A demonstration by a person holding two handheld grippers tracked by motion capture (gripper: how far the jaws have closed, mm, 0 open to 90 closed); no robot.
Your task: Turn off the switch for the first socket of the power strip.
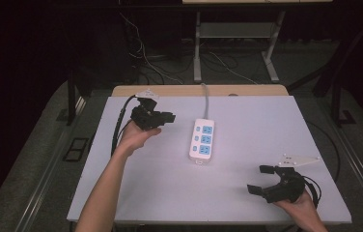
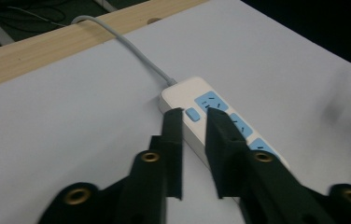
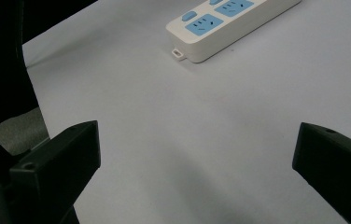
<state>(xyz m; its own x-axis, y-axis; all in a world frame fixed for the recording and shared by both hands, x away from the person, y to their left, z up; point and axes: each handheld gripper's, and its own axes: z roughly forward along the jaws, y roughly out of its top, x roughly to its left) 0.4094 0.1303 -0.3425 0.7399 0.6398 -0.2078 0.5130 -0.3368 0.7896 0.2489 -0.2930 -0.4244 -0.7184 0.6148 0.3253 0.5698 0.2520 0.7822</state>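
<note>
Nearest the person, at about 5 o'clock on the white table (image 1: 247, 193), the right gripper (image 1: 260, 179) rests in the person's right hand (image 1: 301, 203). Its jaws are spread wide, with bare tabletop between them and nothing gripped. In the right gripper view the two black jaws stand at the far left and far right edges of the frame, and the power strip (image 3: 229, 28) lies ahead at about 12 o'clock, well apart from them.

The power strip (image 1: 202, 140) lies flat near the table centre, long axis running from 6 to 12 o'clock. It is white with three blue socket faces. Its grey cable (image 1: 204, 101) leaves the far end and runs to 12 o'clock over the wooden strip (image 1: 199, 90) at the table's far edge.

Farther off, at about 10 o'clock, the left gripper (image 1: 167, 117) is held in the person's left hand (image 1: 133, 135), above the table and pointing toward 3 o'clock at the power strip, near it but apart. In the left gripper view its jaws stand slightly parted, a narrow gap between the pads (image 2: 173, 140), nothing pinched. The strip's cable end and its small blue switch (image 2: 193, 114) appear just beyond the jaw tips.
</note>
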